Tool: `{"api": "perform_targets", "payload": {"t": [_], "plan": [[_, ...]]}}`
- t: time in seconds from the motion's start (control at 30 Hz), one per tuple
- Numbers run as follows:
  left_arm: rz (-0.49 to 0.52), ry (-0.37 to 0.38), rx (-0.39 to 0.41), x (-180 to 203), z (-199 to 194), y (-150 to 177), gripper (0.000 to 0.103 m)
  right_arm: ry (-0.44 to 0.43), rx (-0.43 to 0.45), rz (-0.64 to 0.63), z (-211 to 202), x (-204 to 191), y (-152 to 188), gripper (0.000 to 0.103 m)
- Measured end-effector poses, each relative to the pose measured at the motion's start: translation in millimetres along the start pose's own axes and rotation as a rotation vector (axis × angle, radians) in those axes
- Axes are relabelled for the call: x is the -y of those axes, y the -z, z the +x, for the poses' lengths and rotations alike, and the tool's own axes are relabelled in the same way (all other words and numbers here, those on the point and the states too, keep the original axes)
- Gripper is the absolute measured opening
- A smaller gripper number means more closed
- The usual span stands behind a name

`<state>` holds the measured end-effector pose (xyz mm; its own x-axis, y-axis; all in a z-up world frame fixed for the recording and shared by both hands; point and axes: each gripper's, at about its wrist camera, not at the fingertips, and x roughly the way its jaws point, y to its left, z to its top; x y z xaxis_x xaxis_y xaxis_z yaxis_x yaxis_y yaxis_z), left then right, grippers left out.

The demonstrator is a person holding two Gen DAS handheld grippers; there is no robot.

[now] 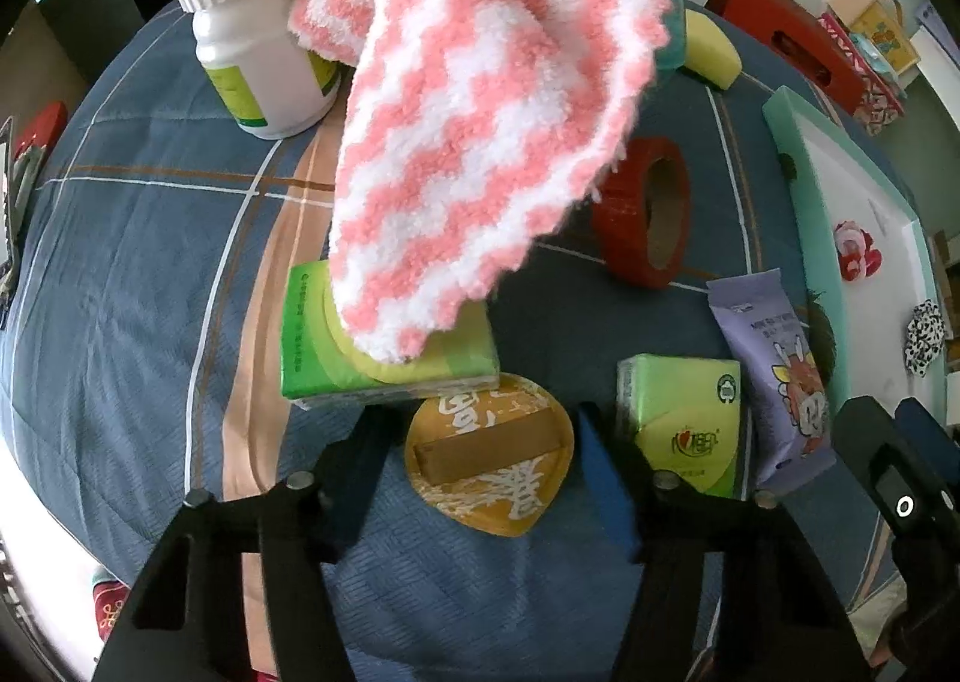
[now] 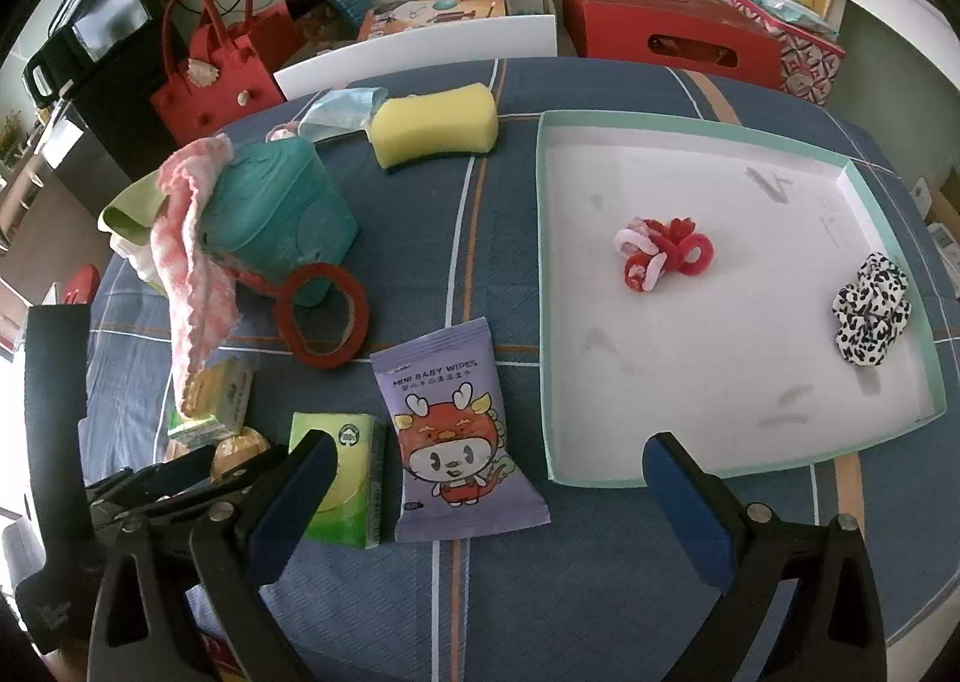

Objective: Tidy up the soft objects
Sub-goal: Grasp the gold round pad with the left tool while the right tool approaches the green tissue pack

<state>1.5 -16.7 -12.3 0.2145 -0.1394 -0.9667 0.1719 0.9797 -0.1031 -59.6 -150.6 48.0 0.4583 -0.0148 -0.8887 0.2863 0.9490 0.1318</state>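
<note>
A pink and white fluffy cloth hangs over a teal container and droops onto a green tissue pack; the right wrist view shows it too. My left gripper is open above a yellow heart-shaped packet. My right gripper is open above a purple baby wipes pack, next to a second green tissue pack. The white tray holds red and pink hair ties and a black and white scrunchie. A yellow sponge lies at the back.
A red tape roll lies by the teal container. A white jar stands at the back left. A blue face mask lies near the sponge. Red boxes and a red bag stand beyond the table.
</note>
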Motion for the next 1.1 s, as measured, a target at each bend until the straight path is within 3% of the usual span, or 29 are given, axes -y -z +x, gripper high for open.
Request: {"api": "perform_targets", "payload": {"t": [0.1,0.5,0.83,1.1], "plan": [[-0.007,0.019,0.004,0,-4,-1,0.054,0.002,-0.001,-0.002,0,0,0,0.103],[-0.095,0.131,0.004,-16,-6,-3,0.054,-0.002,-0.017,-0.040,6,-9,2,0.103],[-0.153,0.140,0.058,-44,-28,-10,0.053,-0.045,-0.042,-0.134,13,-34,11,0.103],[-0.188,0.162,0.077,-74,-39,-9,0.053,-0.102,-0.045,-0.217,15,-58,16,0.086]]}}
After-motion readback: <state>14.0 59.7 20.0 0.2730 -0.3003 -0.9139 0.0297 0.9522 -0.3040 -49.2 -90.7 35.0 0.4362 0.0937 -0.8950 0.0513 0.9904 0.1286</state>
